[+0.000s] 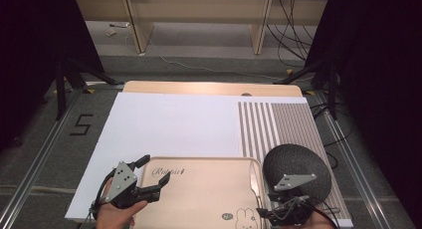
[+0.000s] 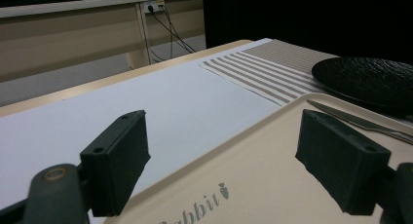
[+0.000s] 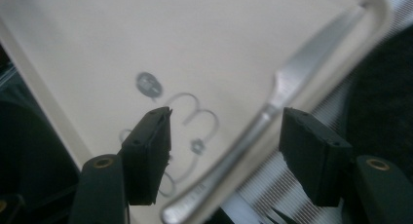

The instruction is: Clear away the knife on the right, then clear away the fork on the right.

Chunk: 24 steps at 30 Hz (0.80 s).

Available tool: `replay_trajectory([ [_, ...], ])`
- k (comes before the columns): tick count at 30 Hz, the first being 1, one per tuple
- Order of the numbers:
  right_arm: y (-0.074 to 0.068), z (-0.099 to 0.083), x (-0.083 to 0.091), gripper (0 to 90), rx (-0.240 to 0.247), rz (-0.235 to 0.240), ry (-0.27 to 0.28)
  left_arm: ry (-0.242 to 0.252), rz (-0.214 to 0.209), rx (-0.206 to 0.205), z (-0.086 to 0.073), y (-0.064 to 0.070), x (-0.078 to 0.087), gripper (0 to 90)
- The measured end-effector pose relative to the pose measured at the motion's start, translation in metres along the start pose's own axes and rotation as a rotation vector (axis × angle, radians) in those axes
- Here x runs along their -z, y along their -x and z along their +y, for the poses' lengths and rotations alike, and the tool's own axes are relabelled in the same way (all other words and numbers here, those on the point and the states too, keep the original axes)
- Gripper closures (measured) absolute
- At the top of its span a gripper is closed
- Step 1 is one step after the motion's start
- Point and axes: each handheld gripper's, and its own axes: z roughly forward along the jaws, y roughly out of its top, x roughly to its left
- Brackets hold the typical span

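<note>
A beige tray [image 1: 199, 199] printed with "Rabbit" and a bunny lies at the table's near edge. A silver knife [image 1: 255, 183] rests in it along the right rim. My left gripper [image 1: 151, 176] is open over the tray's left rim [image 2: 272, 121], with nothing between its jaws [image 2: 229, 160]. My right gripper [image 1: 266, 213] hovers open at the tray's near right corner. In the right gripper view the knife's handle [image 3: 238, 146] runs between the open jaws [image 3: 226, 153], apart from both pads. A black plate [image 1: 297, 171] sits right of the tray.
A white sheet [image 1: 169, 124] covers most of the table, with a striped placemat [image 1: 273, 124] on the right under the plate [image 2: 370, 80]. Beyond the table's far edge stand wooden furniture legs [image 1: 137, 25] and cables [image 1: 293, 35] on the floor.
</note>
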Motion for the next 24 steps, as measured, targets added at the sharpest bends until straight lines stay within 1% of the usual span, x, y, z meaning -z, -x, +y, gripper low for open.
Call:
replay_trajectory([
  [2,0.007,-0.007,0.005,36.4,-0.020,-0.020,-0.004,-0.001,-0.001,-0.001,0.000,0.000,0.000,18.7],
  [5,0.015,-0.016,0.012,36.1,-0.049,-0.047,-0.004,0.001,-0.002,0.002,0.000,0.000,0.000,18.7],
  [12,0.027,-0.032,0.024,35.0,-0.095,-0.109,-0.014,0.004,-0.002,0.003,0.000,-0.001,0.001,18.7],
  [15,0.032,-0.038,0.028,34.1,-0.123,-0.134,-0.014,0.005,-0.002,0.003,0.000,-0.001,0.001,18.7],
  [21,0.040,-0.046,0.035,33.8,-0.144,-0.162,-0.022,0.004,-0.001,0.003,0.000,-0.001,0.000,18.7],
  [22,0.043,-0.049,0.038,33.8,-0.153,-0.179,-0.028,0.003,0.000,0.002,0.000,-0.001,0.000,18.7],
  [24,0.045,-0.051,0.039,33.8,-0.157,-0.188,-0.031,0.002,0.000,0.001,0.000,-0.001,0.000,18.6],
])
